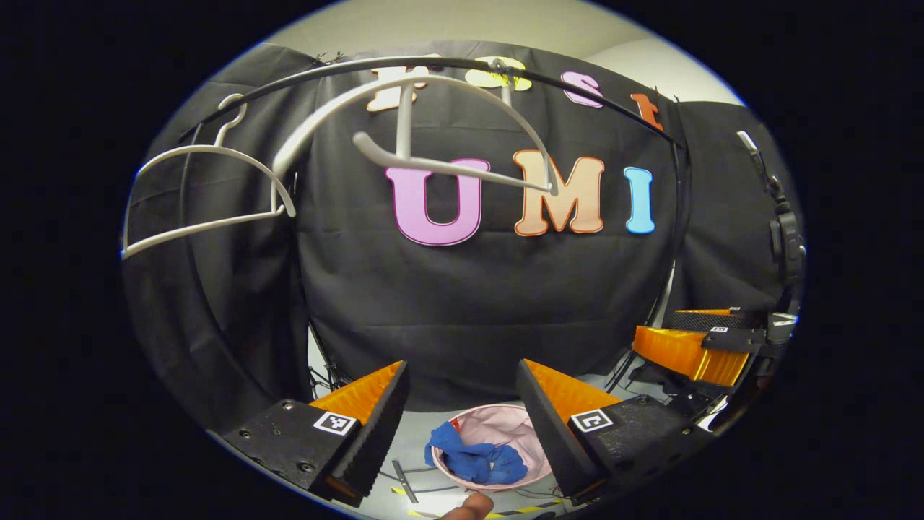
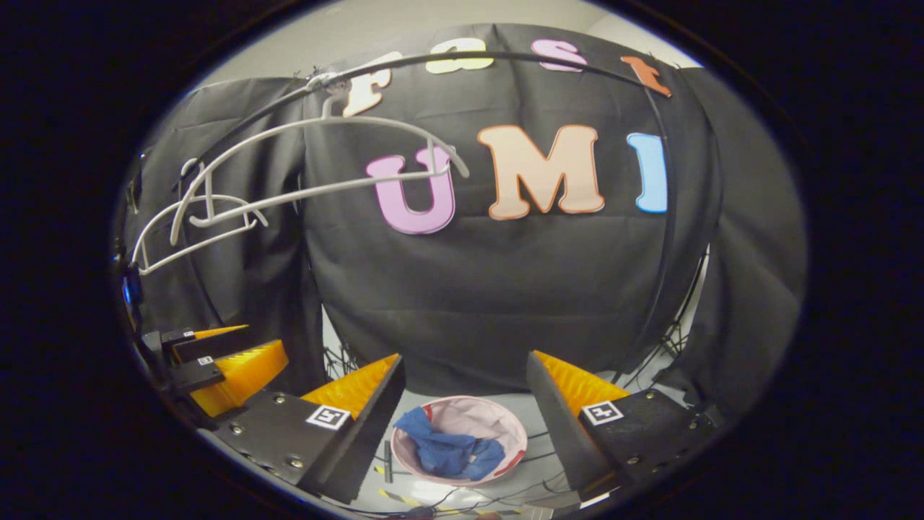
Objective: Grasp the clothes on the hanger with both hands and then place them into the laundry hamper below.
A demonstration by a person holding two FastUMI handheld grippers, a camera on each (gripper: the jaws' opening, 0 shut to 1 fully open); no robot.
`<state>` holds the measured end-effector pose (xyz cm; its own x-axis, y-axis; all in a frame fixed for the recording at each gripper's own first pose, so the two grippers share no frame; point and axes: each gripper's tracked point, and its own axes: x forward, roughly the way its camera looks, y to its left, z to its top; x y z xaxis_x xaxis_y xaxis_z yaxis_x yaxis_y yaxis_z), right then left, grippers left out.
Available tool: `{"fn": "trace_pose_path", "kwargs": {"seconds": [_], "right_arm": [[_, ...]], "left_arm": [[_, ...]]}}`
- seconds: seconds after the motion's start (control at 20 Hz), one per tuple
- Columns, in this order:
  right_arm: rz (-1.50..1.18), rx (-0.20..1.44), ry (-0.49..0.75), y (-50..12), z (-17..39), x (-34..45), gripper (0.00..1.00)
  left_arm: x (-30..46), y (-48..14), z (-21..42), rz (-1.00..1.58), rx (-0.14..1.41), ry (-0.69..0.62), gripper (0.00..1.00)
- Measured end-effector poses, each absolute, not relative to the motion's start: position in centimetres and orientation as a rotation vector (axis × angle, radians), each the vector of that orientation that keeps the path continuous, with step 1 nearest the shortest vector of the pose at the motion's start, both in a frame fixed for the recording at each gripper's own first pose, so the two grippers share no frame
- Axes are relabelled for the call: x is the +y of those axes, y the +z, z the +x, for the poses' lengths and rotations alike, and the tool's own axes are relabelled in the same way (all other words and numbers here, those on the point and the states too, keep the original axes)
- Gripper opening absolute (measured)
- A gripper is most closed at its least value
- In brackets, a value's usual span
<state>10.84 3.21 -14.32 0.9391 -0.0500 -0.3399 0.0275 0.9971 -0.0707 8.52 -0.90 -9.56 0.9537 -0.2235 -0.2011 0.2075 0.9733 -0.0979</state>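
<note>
The blue garment (image 1: 476,458) lies crumpled inside the pink laundry hamper (image 1: 505,426) on the floor, leaning toward one side of its rim, so the drop looks done, and the white hangers (image 1: 404,155) on the dark rail (image 1: 505,72) above hang bare. The left hand-held gripper (image 1: 462,426) and the right hand-held gripper (image 2: 465,422) both hover high over the hamper with fingers spread apart and nothing between them, probably just let go. Open floor rings the hamper, though cables (image 2: 520,462) trail near its edge.
</note>
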Motion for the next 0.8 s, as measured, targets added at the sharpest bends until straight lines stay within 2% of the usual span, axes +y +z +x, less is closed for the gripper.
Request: {"fn": "trace_pose_path", "kwargs": {"seconds": [0.4, 0.8], "right_arm": [[-0.071, 0.221, -0.017, -8.8, 9.3, 2.5, 0.98], [-0.043, 0.13, -0.009, -3.4, 8.8, 1.9, 1.0]], "left_arm": [[-1.4, -3.7, 5.9, -0.038, 0.073, -0.214, 0.94], [-1.9, -0.2, 5.1, -0.061, 0.05, -0.209, 0.94]]}}
